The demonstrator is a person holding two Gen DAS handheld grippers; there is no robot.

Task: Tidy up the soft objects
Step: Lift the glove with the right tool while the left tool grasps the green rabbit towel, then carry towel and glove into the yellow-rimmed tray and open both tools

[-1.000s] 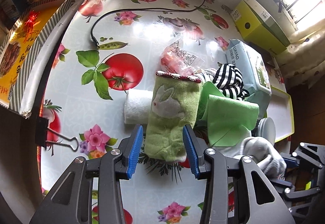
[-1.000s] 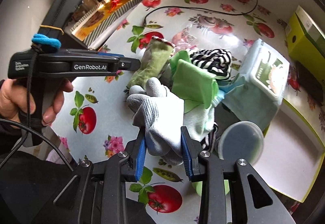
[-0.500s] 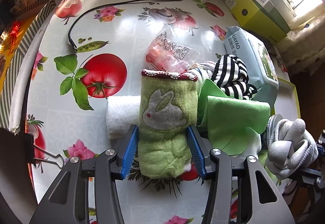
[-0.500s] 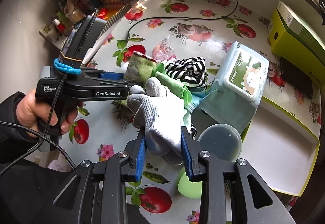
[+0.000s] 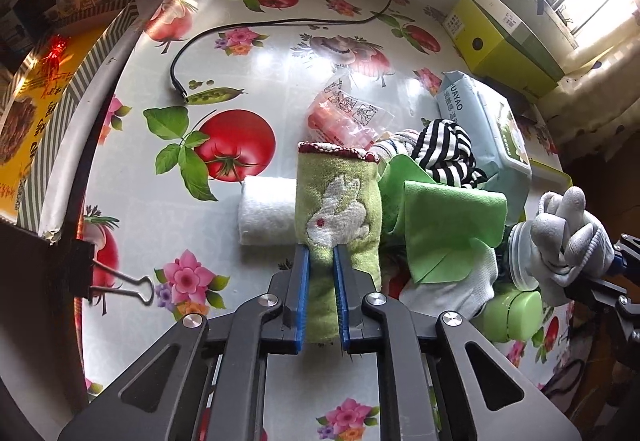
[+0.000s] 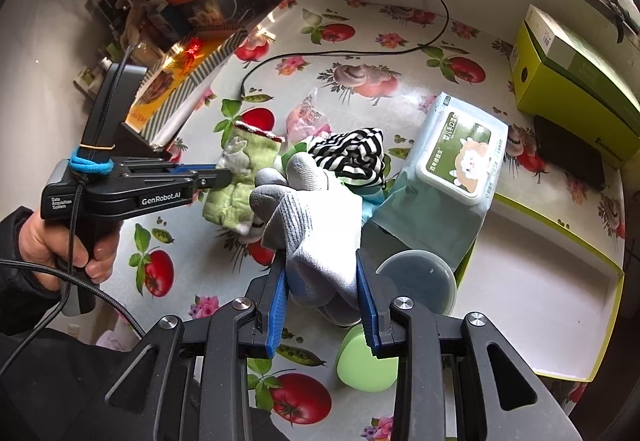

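Note:
My left gripper (image 5: 320, 261) is shut on the near end of a green rabbit towel (image 5: 340, 193), which lies over a white rolled towel (image 5: 266, 213). The towel also shows in the right wrist view (image 6: 244, 169), with the left gripper (image 6: 224, 175) pinching it. My right gripper (image 6: 322, 265) is shut on a grey-white work glove (image 6: 316, 217) held above the table; the glove shows at the right in the left wrist view (image 5: 568, 233). A bright green cloth (image 5: 448, 229), a striped black-and-white cloth (image 5: 448, 149) and a white cloth (image 5: 448, 289) are piled beside the towel.
A wet-wipes pack (image 6: 452, 169) leans on a shallow yellow-rimmed tray (image 6: 540, 281). A lidded round container (image 6: 416, 281) and a green cup (image 6: 364, 365) sit below the glove. A snack bag (image 5: 348, 113), black cable (image 5: 280, 21), binder clip (image 5: 120, 285) and yellow-green box (image 6: 576, 81) are around.
My left gripper has closed on the rabbit towel's near end. My right gripper has lifted with the glove, away from the pile.

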